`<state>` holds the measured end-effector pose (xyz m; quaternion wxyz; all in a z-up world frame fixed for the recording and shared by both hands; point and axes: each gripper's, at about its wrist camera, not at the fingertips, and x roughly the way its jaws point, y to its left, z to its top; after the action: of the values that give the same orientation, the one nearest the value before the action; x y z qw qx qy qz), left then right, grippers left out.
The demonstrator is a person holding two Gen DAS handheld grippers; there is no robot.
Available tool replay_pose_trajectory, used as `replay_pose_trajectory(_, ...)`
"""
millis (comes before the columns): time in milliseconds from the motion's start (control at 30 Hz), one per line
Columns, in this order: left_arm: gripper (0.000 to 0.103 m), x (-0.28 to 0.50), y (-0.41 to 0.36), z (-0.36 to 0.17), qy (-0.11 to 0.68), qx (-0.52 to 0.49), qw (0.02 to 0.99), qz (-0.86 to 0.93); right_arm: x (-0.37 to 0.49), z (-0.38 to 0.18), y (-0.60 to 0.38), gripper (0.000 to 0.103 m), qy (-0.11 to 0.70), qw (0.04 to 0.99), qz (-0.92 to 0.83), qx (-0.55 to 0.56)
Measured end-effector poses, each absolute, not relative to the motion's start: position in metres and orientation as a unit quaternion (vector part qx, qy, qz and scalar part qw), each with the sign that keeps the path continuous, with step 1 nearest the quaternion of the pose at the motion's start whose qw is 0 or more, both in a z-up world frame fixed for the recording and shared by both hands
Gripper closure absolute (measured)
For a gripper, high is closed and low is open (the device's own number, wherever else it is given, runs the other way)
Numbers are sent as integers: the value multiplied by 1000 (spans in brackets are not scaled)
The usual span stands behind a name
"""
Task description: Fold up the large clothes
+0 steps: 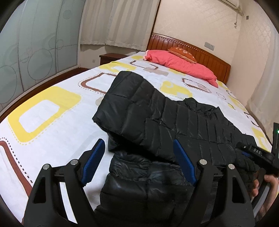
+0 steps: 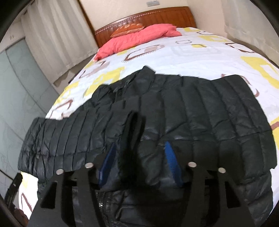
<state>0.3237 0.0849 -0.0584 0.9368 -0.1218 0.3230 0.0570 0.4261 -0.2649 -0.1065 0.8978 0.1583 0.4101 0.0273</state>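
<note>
In the left wrist view, at the bottom of the frame, we see the left gripper [image 1: 139, 162] with its blue fingers [image 1: 95, 162] spread wide. They hang just above the black puffer jacket [image 1: 157, 122] and pinch nothing; the left-hand finger sits over the bed sheet [image 1: 52, 139], the right-hand one over the jacket's quilted body. At the lower right edge of that frame a hand [image 1: 266, 190] grips the handle of the right gripper [image 1: 251, 151], which is angled down onto the jacket.

In the right wrist view the right gripper [image 2: 139, 157] fills the bottom of the frame, pointing steeply down. Its blue fingers [image 2: 171, 160] stand partly apart, with a bunched fold of jacket [image 2: 191, 113] and a dark cuff standing between them; the picture is blurred, and the pads do not appear to press on the cloth.

Beyond the fingers, the jacket lies across the middle of the frame, one sleeve folded over the body towards the left. Farther up, the patterned sheet [image 2: 191, 52] runs to a coral quilt [image 2: 136, 38], an orange pillow [image 2: 127, 28] and the wooden headboard [image 2: 157, 16] at the top.
</note>
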Motion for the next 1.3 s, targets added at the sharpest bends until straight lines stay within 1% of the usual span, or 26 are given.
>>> replay_pose_trajectory(33, 23, 324, 86, -59, 324, -125, 936, 59, 429, -111, -259, 43, 418, 895, 33, 152)
replay_pose_trajectory(67, 23, 323, 88, -60, 325, -126, 935, 60, 430, -114, -255, 46, 423, 894, 35, 144)
replay_pose_trajectory(100, 23, 324, 89, -59, 325, -127, 935, 60, 431, -117, -251, 54, 427, 894, 35, 135)
replay_pose_trajectory(133, 23, 323, 89, -58, 324, -125, 936, 60, 432, -118, -248, 71, 430, 892, 41, 129)
replay_pose_trajectory(167, 23, 323, 90, -57, 322, -124, 937, 61, 431, -118, -247, 86, 431, 892, 46, 129)
replay_pose_trajectory(200, 23, 322, 91, -56, 320, -122, 938, 61, 430, -116, -248, 86, 430, 893, 42, 127)
replay_pose_trajectory(233, 23, 321, 92, -54, 317, -122, 939, 61, 426, -110, -252, 89, 421, 898, 38, 123)
replay_pose_trajectory(267, 23, 320, 93, -52, 315, -123, 939, 60, 425, -106, -254, 90, 415, 901, 32, 119)
replay_pose_trajectory(333, 23, 319, 96, -48, 309, -128, 941, 57, 418, -94, -269, 90, 397, 911, 12, 111)
replay_pose_trajectory(533, 22, 326, 95, -47, 310, -125, 941, 53, 408, -82, -323, 91, 379, 919, -47, 94)
replay_pose_trajectory(733, 22, 347, 84, -64, 332, -114, 935, 49, 408, -105, -367, 91, 409, 903, -85, 98)
replay_pose_trajectory(933, 22, 373, 70, -81, 358, -87, 928, 52, 410, -125, -380, 90, 423, 896, -95, 99)
replay_pose_trajectory(1000, 22, 379, 68, -83, 363, -80, 927, 53, 409, -120, -378, 84, 424, 894, -103, 98)
replay_pose_trajectory(1067, 22, 385, 69, -80, 357, -79, 929, 52, 403, -105, -371, 79, 406, 901, -124, 84)
replay_pose_trajectory(1100, 22, 386, 69, -78, 353, -80, 931, 52, 400, -97, -366, 76, 391, 908, -129, 79)
replay_pose_trajectory(1133, 22, 390, 69, -75, 347, -81, 933, 50, 397, -88, -358, 57, 373, 916, -130, 76)
replay_pose_trajectory(1167, 22, 393, 68, -73, 344, -80, 934, 50, 396, -83, -349, 45, 361, 921, -120, 78)
replay_pose_trajectory(1300, 22, 414, 60, -85, 363, -71, 927, 56, 412, -93, -317, 45, 382, 919, -69, 68)
